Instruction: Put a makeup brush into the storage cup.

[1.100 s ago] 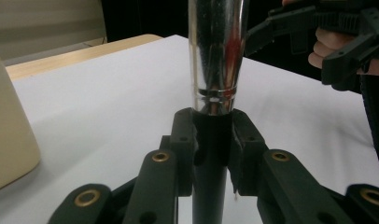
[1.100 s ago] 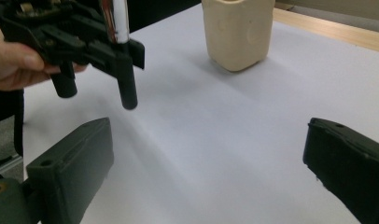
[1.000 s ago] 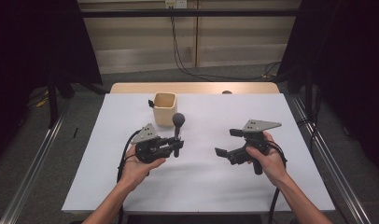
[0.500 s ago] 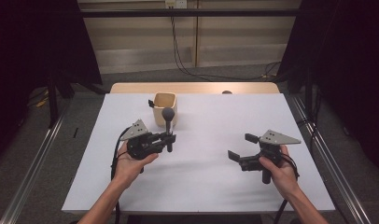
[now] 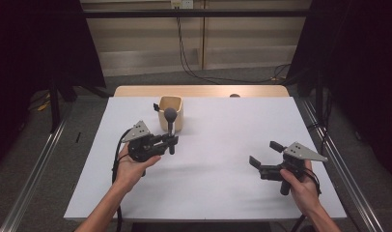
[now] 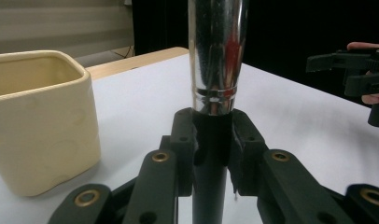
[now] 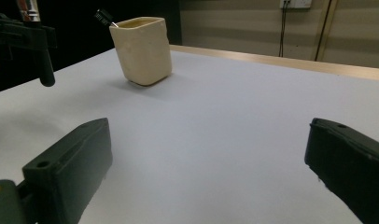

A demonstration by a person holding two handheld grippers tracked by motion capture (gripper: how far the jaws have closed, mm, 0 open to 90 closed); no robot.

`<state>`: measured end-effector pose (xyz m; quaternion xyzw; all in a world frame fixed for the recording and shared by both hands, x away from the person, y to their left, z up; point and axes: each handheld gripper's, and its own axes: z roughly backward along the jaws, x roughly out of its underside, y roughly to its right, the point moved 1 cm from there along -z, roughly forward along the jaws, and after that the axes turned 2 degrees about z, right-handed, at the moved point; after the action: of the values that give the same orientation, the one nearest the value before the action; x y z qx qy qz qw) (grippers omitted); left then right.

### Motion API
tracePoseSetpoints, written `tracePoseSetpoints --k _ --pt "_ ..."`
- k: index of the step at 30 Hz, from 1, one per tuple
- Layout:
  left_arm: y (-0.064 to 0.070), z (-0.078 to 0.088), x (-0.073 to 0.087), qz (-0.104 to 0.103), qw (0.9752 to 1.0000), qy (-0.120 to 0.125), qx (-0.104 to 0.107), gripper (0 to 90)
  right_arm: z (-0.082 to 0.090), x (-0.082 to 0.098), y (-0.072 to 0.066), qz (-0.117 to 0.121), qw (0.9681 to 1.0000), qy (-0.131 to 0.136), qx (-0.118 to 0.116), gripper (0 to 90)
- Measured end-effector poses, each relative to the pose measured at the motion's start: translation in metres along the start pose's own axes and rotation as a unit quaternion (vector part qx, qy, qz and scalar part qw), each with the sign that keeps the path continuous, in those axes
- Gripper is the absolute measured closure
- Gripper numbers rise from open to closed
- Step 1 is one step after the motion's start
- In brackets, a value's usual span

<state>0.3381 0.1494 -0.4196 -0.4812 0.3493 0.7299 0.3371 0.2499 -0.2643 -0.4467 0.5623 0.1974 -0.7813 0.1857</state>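
The left claw (image 5: 171, 141) pinches the black lower handle of an upright utensil (image 6: 215, 60); its chrome shaft rises at 12 o'clock and is cut off in the left gripper view, while the high view shows a dark rounded head. The cream square cup (image 5: 171, 112) stands just beyond, at 11 o'clock, with something small and dark poking out, hard to identify. The right claw (image 5: 265, 154) is spread wide above the white counter (image 5: 223, 179), well apart.

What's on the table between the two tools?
Nothing. In the high view, only bare white table lies between the left tool, shut on a metal-and-black stick, and the open right tool.
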Motion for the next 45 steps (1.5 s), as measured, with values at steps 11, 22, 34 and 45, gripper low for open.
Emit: tracePoseSetpoints --k 11,22,34,45 --pt "-0.009 0.004 -0.015 -0.005 0.9998 0.005 -0.016 74.5 0.018 0.016 0.01 0.012 0.9994 0.021 0.025 0.1" --pt "-0.026 0.0 -0.034 0.001 0.9985 0.024 -0.05 74.6 0.022 0.02 0.01 0.021 0.9992 0.028 0.018 0.0" --pt "-0.045 -0.001 -0.06 0.0 0.9955 0.051 -0.08 74.5 0.024 0.02 0.011 0.006 0.9996 0.026 0.004 0.0" --pt "-0.051 -0.004 -0.083 -0.005 0.9932 0.074 -0.09 74.5 0.021 0.021 0.01 0.001 0.9999 0.017 0.003 0.0"
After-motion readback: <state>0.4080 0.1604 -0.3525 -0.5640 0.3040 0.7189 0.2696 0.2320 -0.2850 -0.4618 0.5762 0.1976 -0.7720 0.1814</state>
